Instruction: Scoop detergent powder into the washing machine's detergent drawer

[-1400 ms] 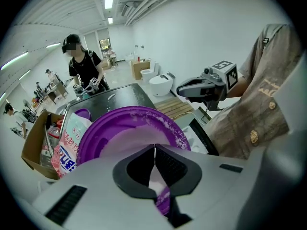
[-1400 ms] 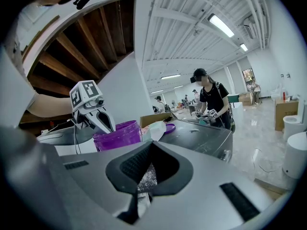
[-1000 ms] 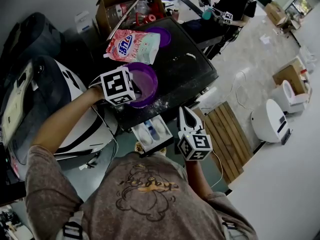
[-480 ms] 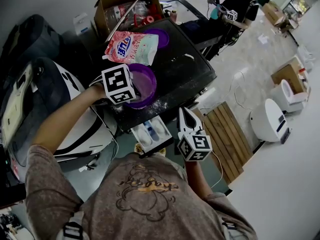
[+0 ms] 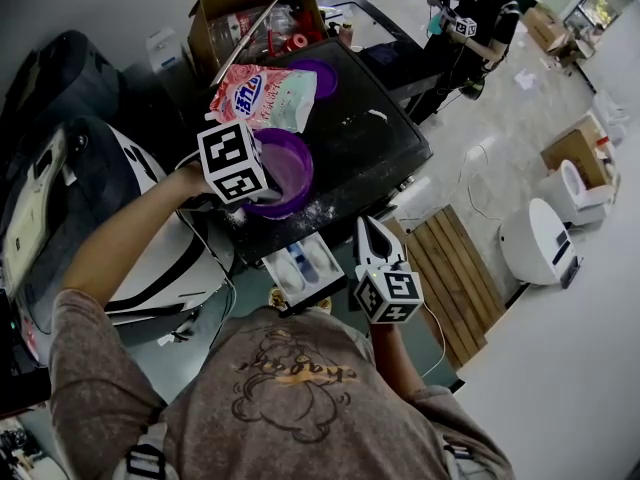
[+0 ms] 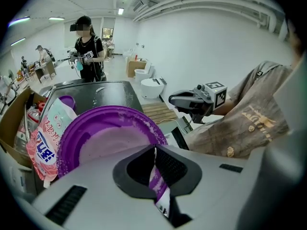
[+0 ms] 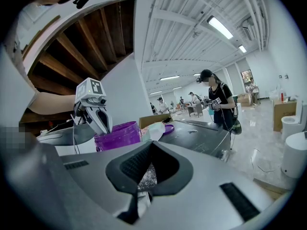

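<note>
A purple tub (image 5: 292,164) of white powder stands on the washing machine's black top (image 5: 372,140), and a pink detergent bag (image 5: 272,96) lies behind it. My left gripper (image 5: 260,182) points down into the tub (image 6: 108,138) and is shut on a purple scoop handle (image 6: 157,183); the scoop's bowl is hidden. The detergent drawer (image 5: 305,264) stands pulled out below the top's front edge. My right gripper (image 5: 368,224) hovers just right of the drawer, shut, with nothing seen in it. The right gripper view shows the left gripper (image 7: 99,123) over the tub (image 7: 117,135).
A cardboard box (image 5: 255,13) of bottles and a purple lid (image 5: 320,70) sit at the back of the top. A wooden pallet (image 5: 452,268) lies on the floor to the right. Another person (image 5: 472,18) stands beyond the machine. A white appliance (image 5: 545,238) stands at far right.
My left gripper has shifted slightly up and back over the tub. The right gripper has stayed beside the drawer.
</note>
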A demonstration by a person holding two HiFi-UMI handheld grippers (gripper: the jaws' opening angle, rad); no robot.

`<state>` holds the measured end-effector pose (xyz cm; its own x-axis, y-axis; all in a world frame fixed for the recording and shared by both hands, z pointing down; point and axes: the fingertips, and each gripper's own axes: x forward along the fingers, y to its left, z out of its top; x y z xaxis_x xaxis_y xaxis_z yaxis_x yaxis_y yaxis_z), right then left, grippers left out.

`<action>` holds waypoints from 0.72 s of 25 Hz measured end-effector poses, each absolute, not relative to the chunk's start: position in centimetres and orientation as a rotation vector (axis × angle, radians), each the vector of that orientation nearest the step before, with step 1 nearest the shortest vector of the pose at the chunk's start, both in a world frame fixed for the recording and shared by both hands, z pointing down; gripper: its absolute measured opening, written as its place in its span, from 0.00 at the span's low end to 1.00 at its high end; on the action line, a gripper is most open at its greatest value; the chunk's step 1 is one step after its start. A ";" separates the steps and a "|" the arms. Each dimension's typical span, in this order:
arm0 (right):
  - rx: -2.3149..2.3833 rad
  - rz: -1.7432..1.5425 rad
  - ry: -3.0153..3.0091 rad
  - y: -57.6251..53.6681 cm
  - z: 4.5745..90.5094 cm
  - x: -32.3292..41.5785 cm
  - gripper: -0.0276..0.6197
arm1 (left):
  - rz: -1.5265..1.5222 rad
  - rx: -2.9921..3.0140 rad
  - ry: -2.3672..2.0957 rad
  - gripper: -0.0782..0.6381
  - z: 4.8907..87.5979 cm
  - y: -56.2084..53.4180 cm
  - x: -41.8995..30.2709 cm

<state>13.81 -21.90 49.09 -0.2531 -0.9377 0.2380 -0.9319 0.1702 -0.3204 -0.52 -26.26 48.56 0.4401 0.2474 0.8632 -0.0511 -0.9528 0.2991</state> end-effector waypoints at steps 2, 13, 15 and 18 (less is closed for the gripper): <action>-1.920 -0.626 2.401 -21.9 49.0 13.8 0.05 | 1.498 2.426 0.165 0.14 48.3 -26.4 -0.4; -1.898 -0.627 2.412 -22.0 49.0 13.4 0.05 | 1.390 2.424 0.151 0.14 47.0 -26.4 -0.6; -1.884 -0.635 2.398 -22.1 48.6 13.2 0.05 | 1.369 2.420 0.148 0.14 46.7 -26.5 -0.6; -1.884 -0.631 2.406 -22.1 48.7 13.2 0.05 | 1.331 2.415 0.132 0.14 46.3 -26.8 -0.7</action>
